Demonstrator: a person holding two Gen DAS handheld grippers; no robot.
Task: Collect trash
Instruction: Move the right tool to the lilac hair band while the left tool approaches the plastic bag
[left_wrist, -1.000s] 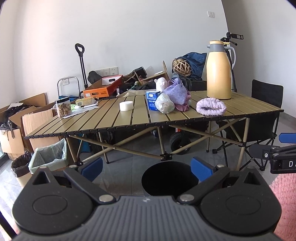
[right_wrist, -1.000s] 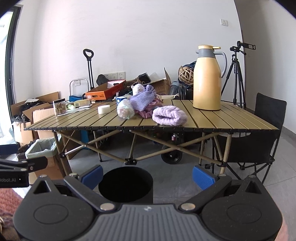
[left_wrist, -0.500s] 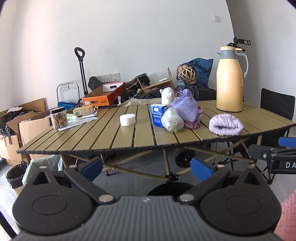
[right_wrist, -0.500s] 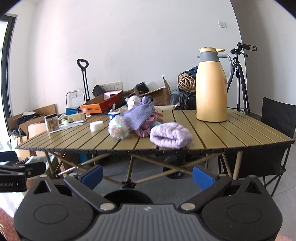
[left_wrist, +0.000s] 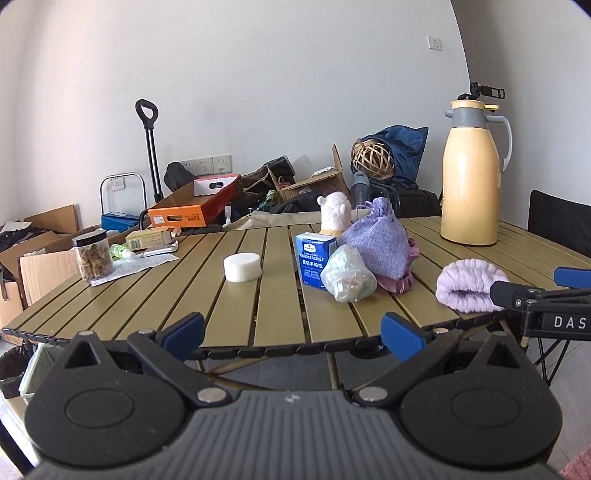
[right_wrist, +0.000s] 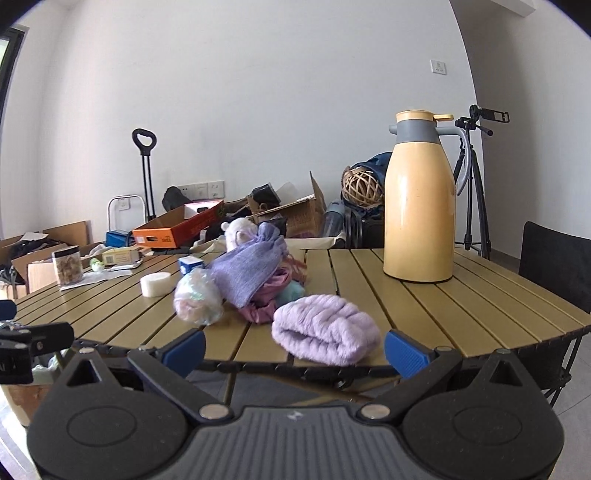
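A crumpled clear plastic bag (left_wrist: 347, 274) lies on the slatted table (left_wrist: 273, 314), next to a blue tissue box (left_wrist: 314, 258) and a purple cloth pouch (left_wrist: 380, 243). It also shows in the right wrist view (right_wrist: 197, 297). A white foam disc (left_wrist: 242, 267) lies to its left. My left gripper (left_wrist: 291, 334) is open and empty at the table's front edge. My right gripper (right_wrist: 293, 350) is open and empty, just in front of a lilac fuzzy roll (right_wrist: 327, 334).
A tall yellow thermos (right_wrist: 419, 199) stands at the back right. A jar of snacks (left_wrist: 92, 254) and papers sit at the left. A lined bin (left_wrist: 31, 373) stands on the floor at the left. A black chair (right_wrist: 554, 266) stands at the right. Boxes clutter the back wall.
Both grippers have risen from near the floor and come closer to the table's front edge. The black bucket on the floor has dropped out of view. Both stay open.
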